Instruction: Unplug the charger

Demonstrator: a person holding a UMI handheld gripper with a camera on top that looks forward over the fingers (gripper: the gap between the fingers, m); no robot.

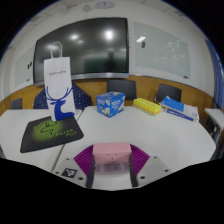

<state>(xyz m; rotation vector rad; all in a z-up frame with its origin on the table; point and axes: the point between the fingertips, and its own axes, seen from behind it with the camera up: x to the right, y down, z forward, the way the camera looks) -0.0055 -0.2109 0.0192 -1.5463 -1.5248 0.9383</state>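
The gripper [111, 165] held a small pink boxy charger [110, 153] clamped between its fingers above the white table's [150, 135] near edge, so the unplugging looked underway, calling next for a straight pull

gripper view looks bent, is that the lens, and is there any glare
Gripper view: fisheye lens bows the white table edge and the dark wall screen; ceiling lights glare as bright spots on that screen; the blue box stays fairly sharp; the tool grips a pink block between its fingers.
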